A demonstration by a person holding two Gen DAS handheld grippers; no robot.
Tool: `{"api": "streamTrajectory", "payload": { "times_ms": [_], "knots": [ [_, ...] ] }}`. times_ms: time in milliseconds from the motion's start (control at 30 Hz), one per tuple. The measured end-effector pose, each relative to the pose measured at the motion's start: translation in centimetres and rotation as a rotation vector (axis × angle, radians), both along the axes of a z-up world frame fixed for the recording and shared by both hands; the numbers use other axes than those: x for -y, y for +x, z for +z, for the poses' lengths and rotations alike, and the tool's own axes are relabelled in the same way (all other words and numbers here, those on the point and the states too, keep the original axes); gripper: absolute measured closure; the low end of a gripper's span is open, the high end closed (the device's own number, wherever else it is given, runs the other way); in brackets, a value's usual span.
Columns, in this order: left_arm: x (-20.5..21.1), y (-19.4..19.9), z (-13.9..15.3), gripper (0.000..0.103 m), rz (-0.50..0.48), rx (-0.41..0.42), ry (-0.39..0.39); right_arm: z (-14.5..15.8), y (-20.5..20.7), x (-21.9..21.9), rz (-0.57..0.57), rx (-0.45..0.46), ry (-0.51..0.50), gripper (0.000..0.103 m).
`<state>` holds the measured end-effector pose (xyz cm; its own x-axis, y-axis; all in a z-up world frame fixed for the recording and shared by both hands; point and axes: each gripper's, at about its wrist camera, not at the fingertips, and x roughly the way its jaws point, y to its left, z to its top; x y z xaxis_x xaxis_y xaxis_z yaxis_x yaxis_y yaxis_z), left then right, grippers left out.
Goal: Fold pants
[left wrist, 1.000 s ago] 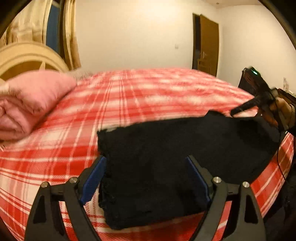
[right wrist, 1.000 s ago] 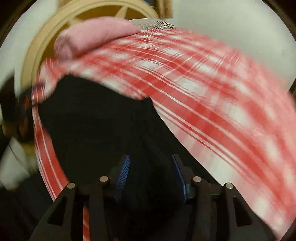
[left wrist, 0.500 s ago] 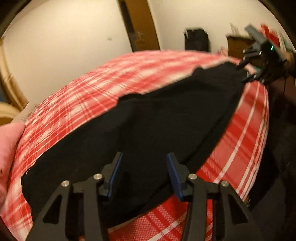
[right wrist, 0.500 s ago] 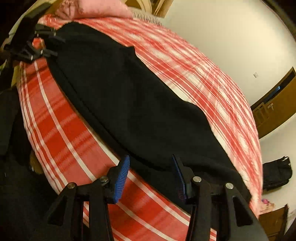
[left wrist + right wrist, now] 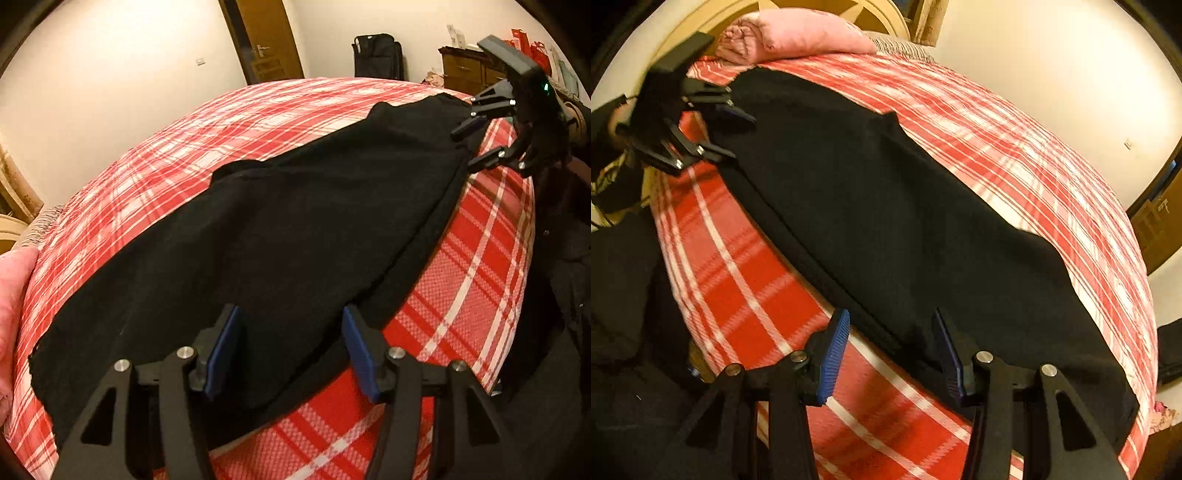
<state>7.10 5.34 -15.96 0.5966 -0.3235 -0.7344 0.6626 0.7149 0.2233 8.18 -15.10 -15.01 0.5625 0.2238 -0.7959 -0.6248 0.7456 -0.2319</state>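
Observation:
Black pants (image 5: pixel 280 236) lie stretched along the near side of a red plaid bed (image 5: pixel 476 266). My left gripper (image 5: pixel 291 314) hovers low over one end of their near edge. Its jaws are opening, with cloth lying between the blue pads and neither pad pressing on it. At the far end my right gripper (image 5: pixel 463 147) straddles the pants' edge. In the right wrist view the right gripper (image 5: pixel 891 317) stands open over the pants' (image 5: pixel 886 206) hem, red sheet showing beside one pad. The left gripper (image 5: pixel 740 137) is at the far end.
A pink folded blanket (image 5: pixel 798 35) lies at the head of the bed by a round headboard (image 5: pixel 882 14). Beyond the bed stand a wooden door (image 5: pixel 266 40), a black bag (image 5: pixel 376 55) and a dresser (image 5: pixel 465 70). A person's dark clothing (image 5: pixel 561 258) fills the bedside.
Both grippers swung apart to opposite ends of the pants and came down over their near edge. The left jaws narrowed from wide, then spread a little. The pants now lie stretched out long.

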Motion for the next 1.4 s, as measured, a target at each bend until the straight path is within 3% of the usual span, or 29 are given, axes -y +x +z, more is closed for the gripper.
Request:
{"api": "streamTrajectory", "payload": {
  "times_ms": [367,600,700,767,1033,1300,1400],
  "knots": [
    [0.7,0.0,-0.1,0.044,-0.039,0.014,0.041,-1.5,0.9,-5.7,0.06,0.024,0.001,0.055],
    [0.1,0.9,0.0,0.043,-0.023,-0.037,-0.007,-1.6,1.1,-4.2,0.019,0.058,-0.074,0.055],
    [-0.5,1.3,-0.1,0.043,-0.015,-0.067,-0.043,-0.6,1.8,-1.8,-0.021,-0.016,0.032,0.055],
    [-0.7,1.4,-0.1,0.043,-0.009,-0.078,-0.062,0.1,1.9,-1.1,-0.035,-0.014,0.076,0.055],
    [-0.2,1.7,-0.1,0.043,-0.004,-0.085,-0.057,-1.9,0.8,-3.4,0.047,0.023,-0.065,0.055],
    [-0.1,1.5,0.0,0.061,-0.028,-0.094,-0.058,-0.9,2.7,-1.1,-0.01,-0.051,0.032,0.055],
    [-0.1,1.5,0.1,0.065,-0.038,-0.102,-0.066,-1.4,3.1,-0.7,-0.034,-0.036,0.001,0.055]
  ]
}}
